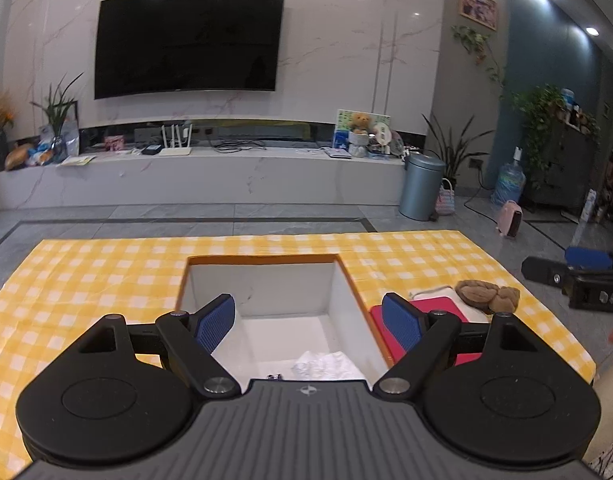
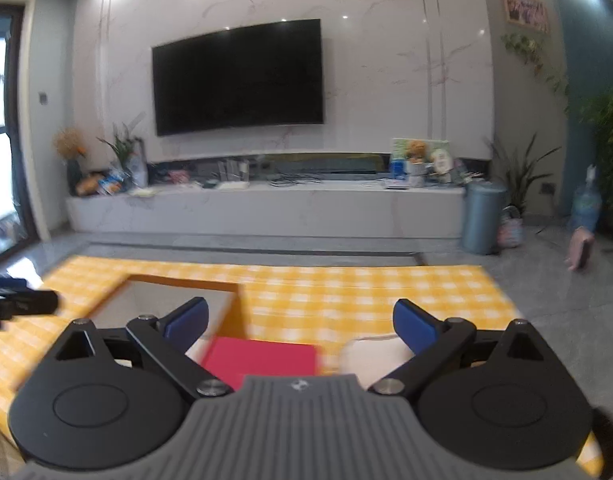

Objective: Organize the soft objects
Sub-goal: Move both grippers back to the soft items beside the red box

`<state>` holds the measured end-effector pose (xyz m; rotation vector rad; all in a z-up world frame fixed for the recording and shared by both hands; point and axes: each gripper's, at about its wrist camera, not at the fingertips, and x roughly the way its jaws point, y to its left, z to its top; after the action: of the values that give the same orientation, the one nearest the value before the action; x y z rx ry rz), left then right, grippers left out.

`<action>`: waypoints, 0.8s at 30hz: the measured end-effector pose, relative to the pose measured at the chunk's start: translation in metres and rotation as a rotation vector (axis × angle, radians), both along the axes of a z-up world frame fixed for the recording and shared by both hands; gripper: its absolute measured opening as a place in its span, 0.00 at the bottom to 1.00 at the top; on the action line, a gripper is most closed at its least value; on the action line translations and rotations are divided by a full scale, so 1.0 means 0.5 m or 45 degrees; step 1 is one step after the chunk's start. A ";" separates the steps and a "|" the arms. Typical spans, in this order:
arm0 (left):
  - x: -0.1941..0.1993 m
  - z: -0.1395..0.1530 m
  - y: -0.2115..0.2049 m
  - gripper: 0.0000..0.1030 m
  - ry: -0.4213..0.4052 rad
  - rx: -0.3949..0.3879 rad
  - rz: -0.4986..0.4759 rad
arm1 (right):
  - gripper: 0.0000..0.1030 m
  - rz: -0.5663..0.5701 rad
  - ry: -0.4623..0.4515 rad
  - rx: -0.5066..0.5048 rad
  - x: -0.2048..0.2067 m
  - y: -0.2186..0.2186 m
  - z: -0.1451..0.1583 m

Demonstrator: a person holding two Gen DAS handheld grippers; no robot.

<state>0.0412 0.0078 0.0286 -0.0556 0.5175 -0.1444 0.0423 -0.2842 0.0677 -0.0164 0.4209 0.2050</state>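
Note:
My left gripper [image 1: 308,322] hangs open over an open white box [image 1: 262,284] with an orange rim, and nothing sits between its fingers. A crumpled white soft item [image 1: 326,365] lies on the box floor near the front. Right of the box lie a red flat soft item [image 1: 438,305], a white one [image 1: 470,307] and a brown plush [image 1: 488,295]. My right gripper [image 2: 300,326] is open and empty above the red item [image 2: 262,360] and the white item [image 2: 372,354]. The box [image 2: 178,294] is to its left. The right wrist view is blurred.
A yellow checked cloth [image 1: 106,276] covers the table. The right gripper's body [image 1: 586,276] shows at the far right of the left wrist view. Beyond the table are grey floor tiles, a TV bench [image 1: 198,178] and a blue bin [image 1: 422,186].

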 end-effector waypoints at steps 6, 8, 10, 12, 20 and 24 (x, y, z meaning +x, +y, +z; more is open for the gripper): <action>0.009 -0.013 -0.059 0.95 0.065 0.006 -0.062 | 0.94 -0.119 0.064 -0.056 0.053 -0.109 -0.057; 0.009 -0.017 -0.088 0.95 0.081 0.018 -0.093 | 0.94 -0.149 0.100 -0.045 0.058 -0.143 -0.096; 0.011 -0.022 -0.121 0.95 0.090 0.039 -0.119 | 0.94 -0.157 0.160 -0.068 0.064 -0.167 -0.132; 0.018 -0.030 -0.156 0.95 0.108 0.056 -0.145 | 0.94 -0.188 0.246 -0.065 0.074 -0.186 -0.162; 0.045 -0.049 -0.268 0.95 0.203 0.070 -0.233 | 0.58 -0.124 0.404 0.076 0.104 -0.178 -0.254; 0.060 -0.068 -0.307 0.95 0.250 0.126 -0.202 | 0.56 -0.112 0.432 0.035 0.125 -0.157 -0.276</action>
<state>0.0713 -0.1456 -0.0055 0.0684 0.7246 -0.2696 0.1049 -0.3628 -0.0704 0.0644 0.7552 0.1263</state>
